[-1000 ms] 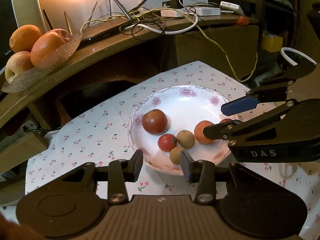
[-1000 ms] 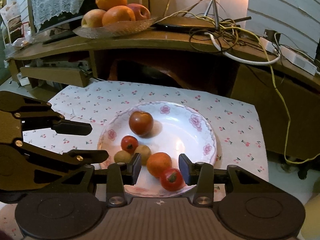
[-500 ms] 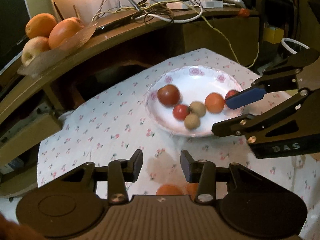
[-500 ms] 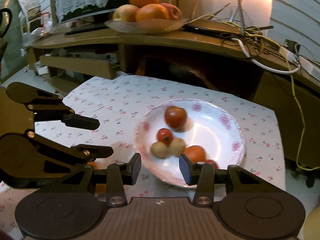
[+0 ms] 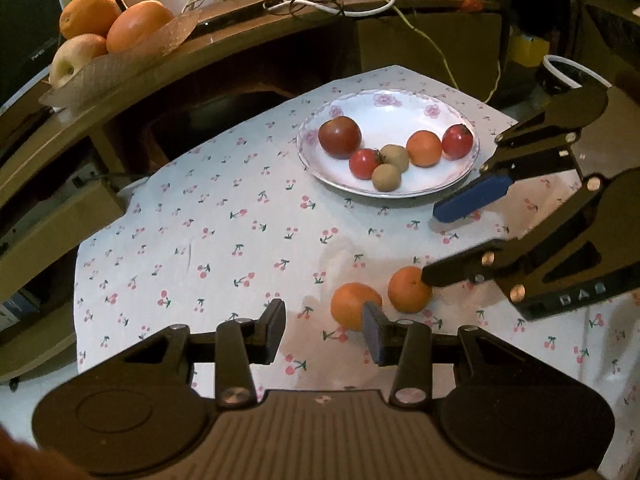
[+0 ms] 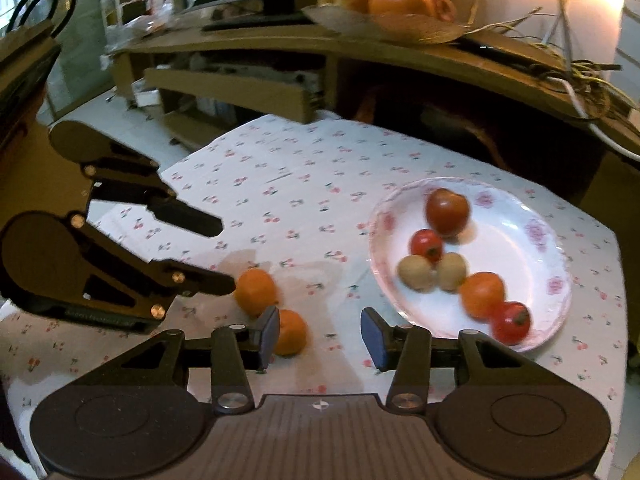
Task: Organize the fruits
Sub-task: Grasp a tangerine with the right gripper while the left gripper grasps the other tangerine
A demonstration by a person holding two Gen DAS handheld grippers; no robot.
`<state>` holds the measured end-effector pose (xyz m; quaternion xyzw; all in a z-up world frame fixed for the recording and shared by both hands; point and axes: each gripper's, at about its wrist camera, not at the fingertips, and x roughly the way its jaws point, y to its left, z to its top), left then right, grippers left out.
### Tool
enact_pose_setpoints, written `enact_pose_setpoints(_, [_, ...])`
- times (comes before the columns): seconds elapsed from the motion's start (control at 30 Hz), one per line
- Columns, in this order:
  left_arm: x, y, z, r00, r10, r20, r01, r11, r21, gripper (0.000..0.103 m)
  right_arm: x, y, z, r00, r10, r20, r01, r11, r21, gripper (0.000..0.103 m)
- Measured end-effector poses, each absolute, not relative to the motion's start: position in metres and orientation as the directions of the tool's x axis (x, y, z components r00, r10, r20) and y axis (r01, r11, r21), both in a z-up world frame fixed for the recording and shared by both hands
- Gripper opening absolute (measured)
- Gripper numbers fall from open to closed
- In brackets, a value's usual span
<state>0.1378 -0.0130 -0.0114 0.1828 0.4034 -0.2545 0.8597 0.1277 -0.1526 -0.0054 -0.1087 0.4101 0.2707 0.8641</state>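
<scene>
- Two oranges (image 5: 354, 306) sit loose on the cherry-print cloth (image 5: 224, 240), well short of the plate (image 5: 400, 114). One is right by the left gripper (image 5: 323, 330) and the other touches a fingertip of the right gripper (image 6: 316, 334); both grippers are spread wide, holding nothing.
- A second ago both hovered at the plate; they've pulled back since.
- Behind the plate there's a wooden desk (image 5: 168, 60) with cables.
</scene>
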Motion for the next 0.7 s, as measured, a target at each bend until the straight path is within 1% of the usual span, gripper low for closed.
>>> enact_pose_setpoints(0.1, [0.138,-0.008,-0.014,0.536,-0.294,-0.791,0.587,0.803,0.099,0.048,0.127,-0.144,-0.01,0.492,0.396,-0.775,-0.586,0.809,0.042,0.047])
enact_pose_setpoints(0.3, [0.139,-0.007,-0.018,0.52,-0.306,-0.798,0.597,0.798,0.083,0.048,0.132,-0.132,-0.029,0.447,0.386,-0.807,-0.613,0.789,0.038,0.047])
enact_pose_setpoints(0.37, [0.141,-0.009,-0.02,0.513,-0.315,-0.798,0.603,0.794,0.074,0.048,0.135,-0.129,-0.033,0.445,0.368,-0.817,-0.607,0.794,0.027,0.043])
enact_pose_setpoints(0.4, [0.141,-0.011,-0.02,0.509,-0.32,-0.799,0.607,0.791,0.07,0.048,0.136,-0.129,-0.036,0.435,0.362,-0.824,-0.605,0.796,0.03,0.037])
enact_pose_setpoints(0.43, [0.141,-0.013,-0.021,0.504,-0.325,-0.8,0.612,0.788,0.066,0.048,0.137,-0.13,-0.037,0.427,0.361,-0.829,-0.602,0.797,0.037,0.033])
enact_pose_setpoints(0.7, [0.154,-0.03,-0.038,0.474,-0.333,-0.815,0.611,0.791,0.032,0.048,0.132,-0.148,-0.031,0.439,0.332,-0.835,-0.547,0.836,0.045,0.031])
